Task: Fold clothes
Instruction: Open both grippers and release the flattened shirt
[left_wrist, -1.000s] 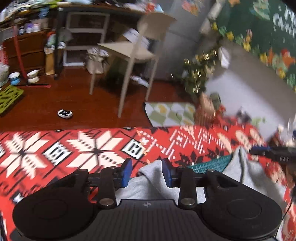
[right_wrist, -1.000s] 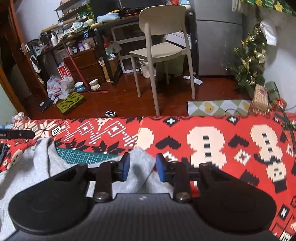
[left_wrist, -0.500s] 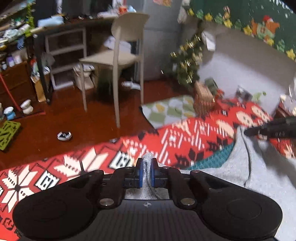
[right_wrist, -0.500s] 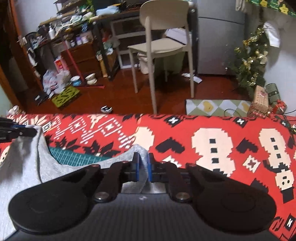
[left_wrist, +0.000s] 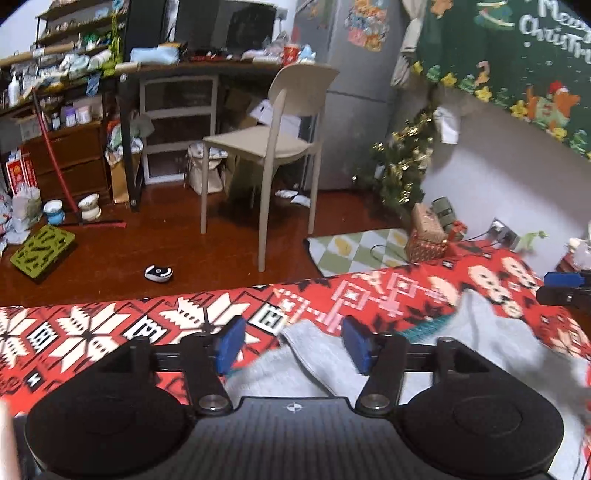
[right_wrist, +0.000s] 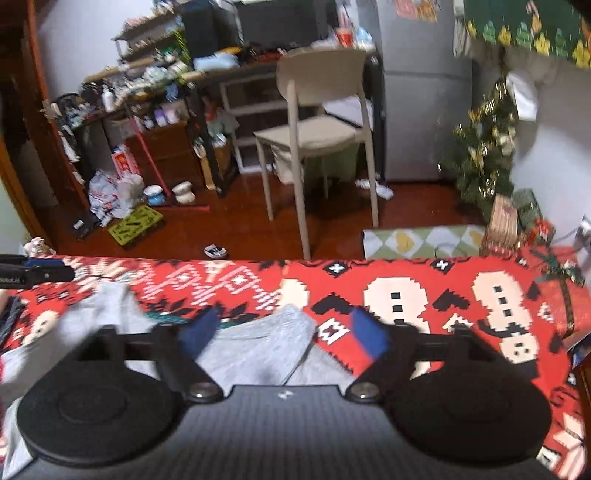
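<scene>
Both tools, clamped on the grey garment (left_wrist: 317, 354) half a second earlier, now opening: left tool (left_wrist: 291, 345), right tool (right_wrist: 284, 332). Garment lies on the red-patterned counter (right_wrist: 424, 291), long axis left–right.

Work surface is covered w/ a red patterned cloth (left_wrist: 110, 328) bearing white snowflake and snowman motifs; a strip of green cutting mat (right_wrist: 173, 317) is exposed on it. Beyond the surface, a dark wood floor (left_wrist: 207, 254) is seen. A beige plastic chair (left_wrist: 273, 144) is stood on the floor, approx. centre, in front of a cluttered desk (left_wrist: 177, 70). A small decorated Xmas tree (left_wrist: 402, 162) is placed at the wall, right, w/ wrapped gift boxes (left_wrist: 428, 232) just beside it. A green-and-white checked mat (left_wrist: 354, 251) is laid near the boxes. A green tray (left_wrist: 42, 251) and two small pots (left_wrist: 72, 210) are located at floor left.
</scene>
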